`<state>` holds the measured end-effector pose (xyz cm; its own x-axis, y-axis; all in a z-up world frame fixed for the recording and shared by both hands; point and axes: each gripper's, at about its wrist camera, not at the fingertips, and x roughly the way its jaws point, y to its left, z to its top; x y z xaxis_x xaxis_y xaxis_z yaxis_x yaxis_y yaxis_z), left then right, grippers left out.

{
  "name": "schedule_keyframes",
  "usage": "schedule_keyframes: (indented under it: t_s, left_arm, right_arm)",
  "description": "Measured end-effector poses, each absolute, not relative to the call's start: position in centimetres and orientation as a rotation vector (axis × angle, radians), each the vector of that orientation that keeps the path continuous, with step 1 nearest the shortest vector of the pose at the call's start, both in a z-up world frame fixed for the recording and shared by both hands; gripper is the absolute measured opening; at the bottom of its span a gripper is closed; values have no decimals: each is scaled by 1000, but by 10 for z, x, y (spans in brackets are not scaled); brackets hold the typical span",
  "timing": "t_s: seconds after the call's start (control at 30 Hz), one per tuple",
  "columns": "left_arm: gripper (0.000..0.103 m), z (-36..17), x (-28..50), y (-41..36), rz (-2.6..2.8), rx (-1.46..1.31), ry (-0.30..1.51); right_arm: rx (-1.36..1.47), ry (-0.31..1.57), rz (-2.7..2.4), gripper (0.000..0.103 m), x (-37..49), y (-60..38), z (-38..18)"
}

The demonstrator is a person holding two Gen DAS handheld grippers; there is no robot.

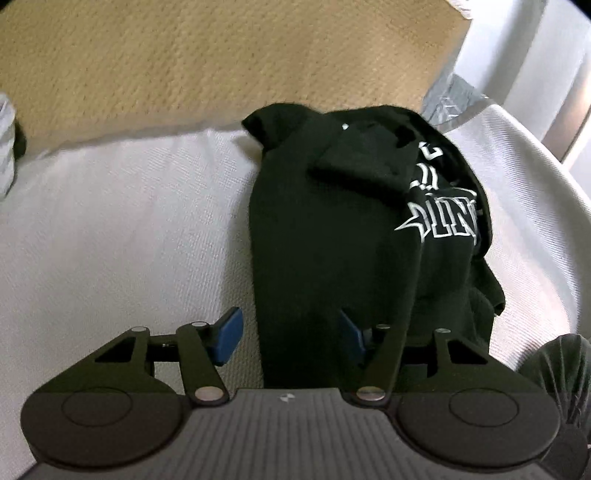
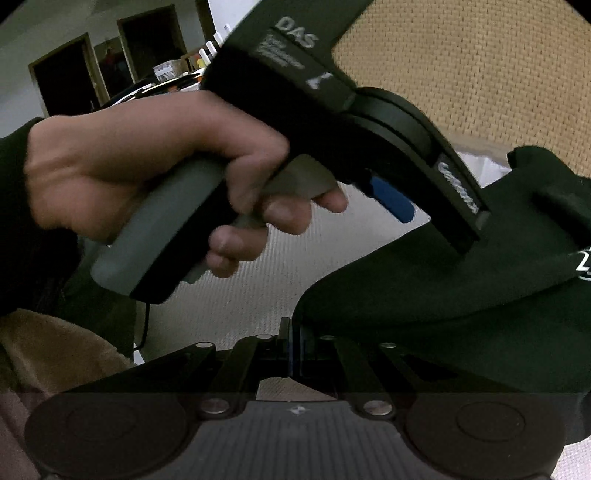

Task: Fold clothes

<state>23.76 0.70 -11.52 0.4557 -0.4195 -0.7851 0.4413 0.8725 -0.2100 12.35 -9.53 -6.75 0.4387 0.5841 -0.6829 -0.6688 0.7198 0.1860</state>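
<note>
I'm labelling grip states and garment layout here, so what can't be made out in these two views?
- Left wrist view: the black garment covers the left gripper's right finger.
- Print: unreadable, folded under.
- Right wrist view: whether right gripper pinches cloth; too dark.

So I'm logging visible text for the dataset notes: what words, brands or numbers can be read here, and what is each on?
"DAS": white print on the left claw's body; the smaller lines under it are too blurred to read.
White script on the side of the left claw's arm: blurred, unreadable.
White outlined letters on the black garment: folded over and partly hidden; no whole word reads.
No numbers or signs elsewhere.
</note>
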Motion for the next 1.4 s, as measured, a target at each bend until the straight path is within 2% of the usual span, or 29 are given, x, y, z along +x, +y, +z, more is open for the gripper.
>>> schedule_keyframes:
  t_s: [0.3,0.47,0.53,0.57,0.6,0.83,1.0,1.1,1.2,1.27,1.4]
  left_arm:
    - [59,-127,235,14,-519,2,1061]
    - [32,-126,232,7,-551,18,1083]
    - [28,-125,230,5,-564,19,1087]
    - [20,-126,230,5,-577,-2,1103]
    - [18,-126,230,5,-591,-23,1119]
    - [15,-125,231,12,-611,-173,1137]
    - [8,-122,226,21,-534,-133,1082]
    - [7,-121,226,25,-501,-118,1059]
    - [6,-124,231,26,-470,-97,1066]
    - [6,-125,234,28,-449,-106,1062]
    - [6,-125,240,32,-417,-93,1051]
  right_arm:
    - [-157,797,816,4,114,-93,-71]
    - [-171,802,835,4,103,-94,-73]
    - [-172,804,839,5,96,-88,-72]
    - [-169,806,841,5,93,-84,-71]
    - [-173,806,848,5,91,-84,-71]
    - [-171,809,861,5,86,-91,-70]
    - [-145,831,831,7,96,-100,-68]
    - [-129,843,802,18,110,-104,-65]
    - [-110,846,775,19,125,-111,-59]
    - [-100,827,736,28,131,-123,-52]
    - [-79,811,597,33,152,-154,-51]
